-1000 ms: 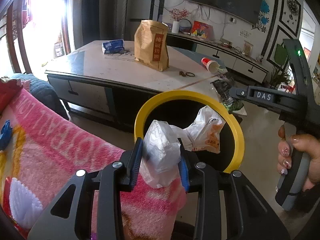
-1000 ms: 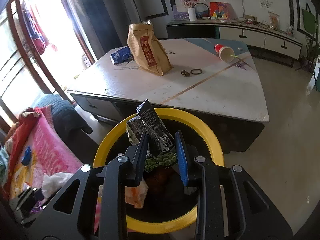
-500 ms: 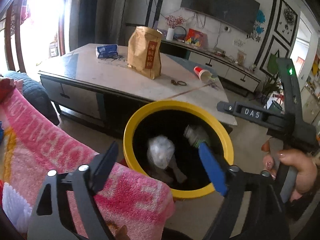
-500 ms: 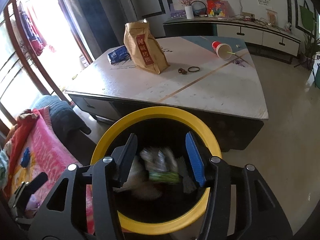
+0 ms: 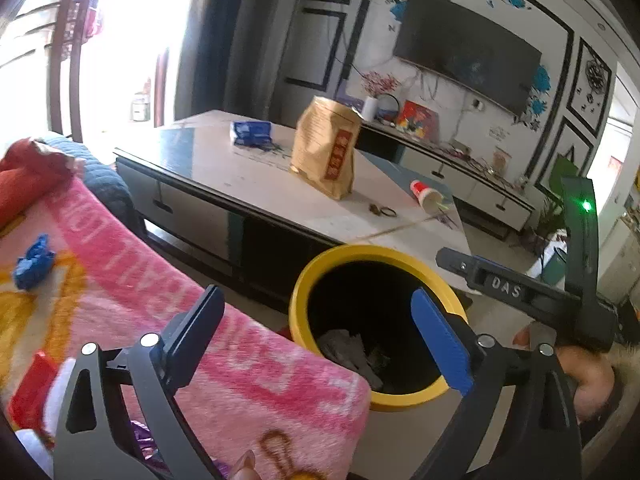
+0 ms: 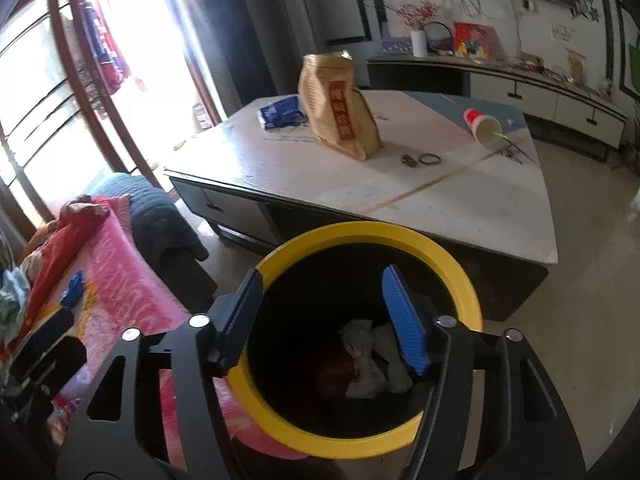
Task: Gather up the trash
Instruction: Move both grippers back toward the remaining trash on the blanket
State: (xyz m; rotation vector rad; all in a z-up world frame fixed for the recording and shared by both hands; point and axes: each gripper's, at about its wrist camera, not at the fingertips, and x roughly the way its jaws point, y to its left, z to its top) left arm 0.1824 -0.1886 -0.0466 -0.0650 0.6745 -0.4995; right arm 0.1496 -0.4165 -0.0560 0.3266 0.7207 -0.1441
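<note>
A yellow-rimmed black bin (image 5: 304, 280) (image 6: 460, 268) stands on the floor between the pink blanket and the low table. Crumpled white bags and wrappers (image 6: 372, 356) (image 5: 348, 352) lie at its bottom. My left gripper (image 5: 316, 340) hangs above the blanket's edge and the bin's near rim, jaws still opening wide, nothing between them. My right gripper (image 6: 324, 316) hovers over the bin's mouth, jaws opening, nothing between them. The right gripper's body, held by a hand (image 5: 588, 376), shows at the right of the left wrist view.
On the low table (image 6: 460, 208) stand a brown paper bag (image 6: 340, 108), a blue packet (image 6: 280, 112), a tipped red paper cup (image 6: 482, 122) and small rings (image 6: 428, 159). A pink blanket (image 5: 120, 280) with a blue scrap (image 5: 34, 264) lies at the left. A TV cabinet (image 6: 540, 88) lines the far wall.
Both grippers opened and let their trash fall: the white plastic bag from the left, the snack wrapper from the right. Both now lie in the bin. Both grippers rose and drew back slightly.
</note>
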